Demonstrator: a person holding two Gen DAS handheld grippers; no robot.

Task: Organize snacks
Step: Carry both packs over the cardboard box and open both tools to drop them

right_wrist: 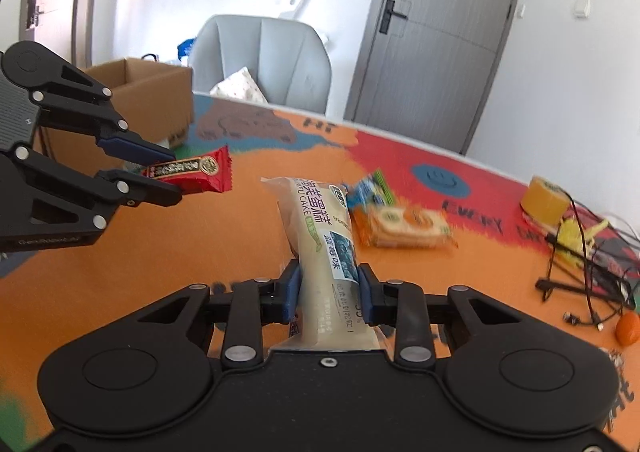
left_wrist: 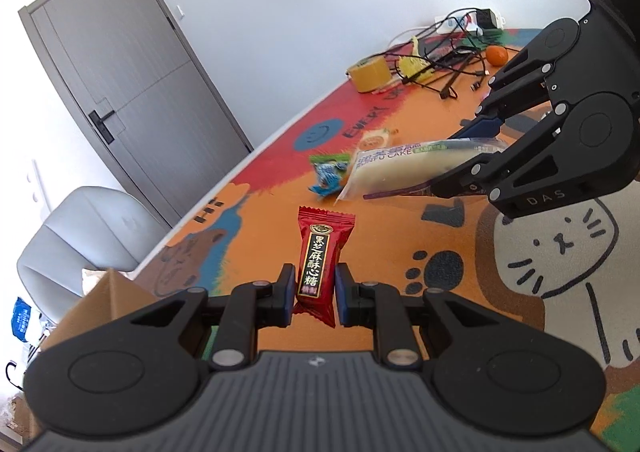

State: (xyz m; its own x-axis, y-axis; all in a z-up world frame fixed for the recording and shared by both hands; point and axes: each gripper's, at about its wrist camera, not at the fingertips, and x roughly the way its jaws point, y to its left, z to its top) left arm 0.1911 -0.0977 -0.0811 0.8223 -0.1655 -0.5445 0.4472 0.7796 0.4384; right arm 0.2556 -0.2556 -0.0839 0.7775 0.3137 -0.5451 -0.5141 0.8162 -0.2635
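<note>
White walls and a grey door [right_wrist: 436, 32] back a tabletop [left_wrist: 400, 252] spread with a bright cartoon mat, orange across its middle.

Left tool [left_wrist: 316, 292]: nearly shut, its blue pads pinching a red candy wrapper [left_wrist: 320, 264] at the lower half, so the packet stands up beyond the fingertips, clear of the mat. Right tool [right_wrist: 329, 288]: jaws drawn in against a long pale cake packet [right_wrist: 320, 236], gripped toward the near end, with most of its length jutting forward and off the surface.

Ahead of the right tool, two snacks lie loose on the mat: a small blue-and-green packet [right_wrist: 366, 192] and, touching it, an orange-and-white biscuit pack [right_wrist: 404, 226]. Behind the left tool as the right camera sees it stands an open cardboard box [right_wrist: 152, 100] at the tabletop's edge, probably where the snacks go, though its inside is hidden.

Both pieces seem lifted and ready to carry. To do it well, keep the two tools apart so the packets do not knock together, hold the long cake level since its free end may sag or swing, and bring each one over the box opening before letting go. Cables [right_wrist: 580, 264], a tape roll [right_wrist: 546, 198] and an orange [right_wrist: 628, 328] lie off to the right tool's far side, out of the path.
</note>
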